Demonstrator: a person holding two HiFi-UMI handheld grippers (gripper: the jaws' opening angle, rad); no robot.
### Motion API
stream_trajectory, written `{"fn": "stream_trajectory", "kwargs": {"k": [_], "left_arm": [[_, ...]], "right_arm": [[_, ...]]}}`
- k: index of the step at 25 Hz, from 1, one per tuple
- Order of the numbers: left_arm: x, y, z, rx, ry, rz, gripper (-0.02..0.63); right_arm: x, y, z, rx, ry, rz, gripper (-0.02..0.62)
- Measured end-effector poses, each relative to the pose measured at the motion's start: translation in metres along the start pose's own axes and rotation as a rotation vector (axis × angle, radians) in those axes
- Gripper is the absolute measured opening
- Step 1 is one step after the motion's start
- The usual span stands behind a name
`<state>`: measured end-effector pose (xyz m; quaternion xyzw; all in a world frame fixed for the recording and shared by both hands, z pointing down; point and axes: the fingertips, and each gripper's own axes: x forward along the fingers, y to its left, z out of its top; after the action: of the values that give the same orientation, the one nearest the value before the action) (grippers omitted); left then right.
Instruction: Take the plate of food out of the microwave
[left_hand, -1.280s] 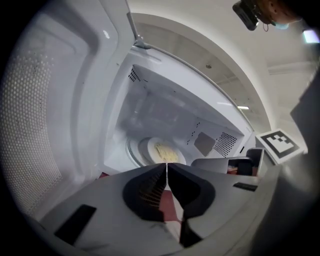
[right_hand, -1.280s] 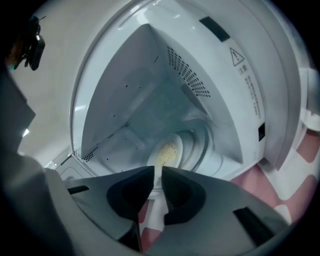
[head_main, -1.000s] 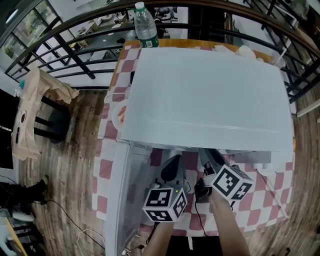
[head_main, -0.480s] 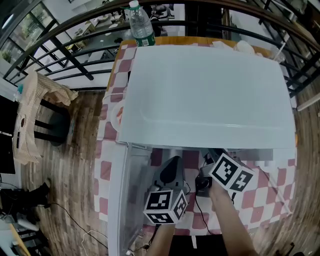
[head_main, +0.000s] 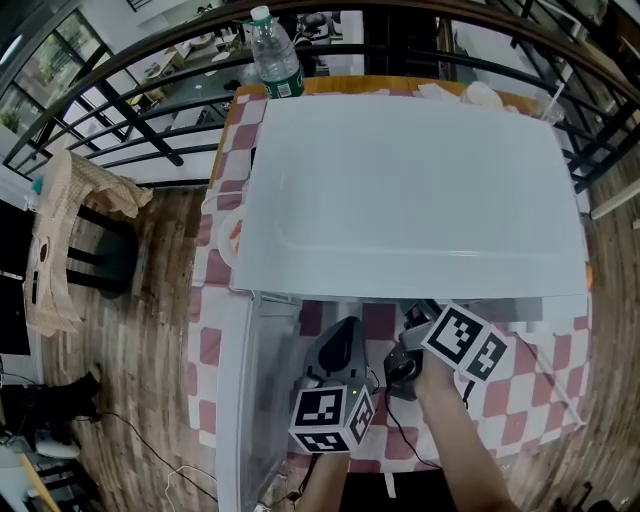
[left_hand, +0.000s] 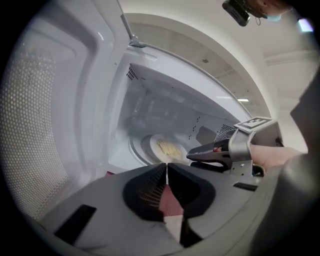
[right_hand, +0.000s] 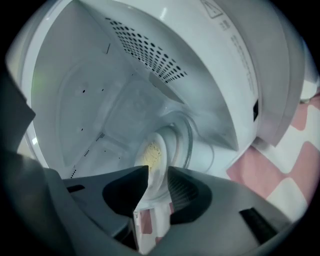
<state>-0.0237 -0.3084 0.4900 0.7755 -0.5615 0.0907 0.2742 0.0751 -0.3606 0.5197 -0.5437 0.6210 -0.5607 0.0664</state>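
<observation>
Seen from above, we stand at a white microwave (head_main: 410, 190) on a checked tabletop (head_main: 545, 395), its door (head_main: 250, 400) swung open to our left. Little has moved over the last second. Our right tongs (right_hand: 157, 172) have edged slightly closer to the opening, while our left tongs (left_hand: 166, 167) hang just in front of it, about where they were. The left tongs are pressed together and hold nothing. The right tongs stand a little apart, also empty. The plate of food (right_hand: 152, 155) sits on the turntable (left_hand: 136, 149) deep inside, untouched and well apart from both. We judge the reach is only beginning, and the plate has yet to be gripped.
</observation>
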Motion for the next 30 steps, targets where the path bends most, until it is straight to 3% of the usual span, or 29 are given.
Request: {"fn": "stream_trajectory", "kwargs": {"k": [11,18,20,26,30], "left_arm": [[-0.003,0.006,0.0,-0.013,-0.004,0.018,0.018],[-0.005,0.01,-0.001,-0.02,-0.003,0.024,0.018],[-0.005,0.011,-0.002,-0.017,-0.001,0.025,0.018],[-0.003,0.009,-0.003,-0.019,0.0,0.023,0.018],[-0.002,0.007,-0.004,-0.016,0.005,0.018,0.018]], "right_arm": [[0.007,0.0,-0.01,0.204,0.043,0.009,0.141],[0.01,0.001,-0.009,0.256,0.048,0.006,0.141],[0.011,0.0,-0.008,0.258,0.047,0.006,0.093],[0.012,0.0,-0.009,0.239,0.048,0.002,0.078],[0.011,-0.003,-0.014,0.262,0.058,0.011,0.018]]}}
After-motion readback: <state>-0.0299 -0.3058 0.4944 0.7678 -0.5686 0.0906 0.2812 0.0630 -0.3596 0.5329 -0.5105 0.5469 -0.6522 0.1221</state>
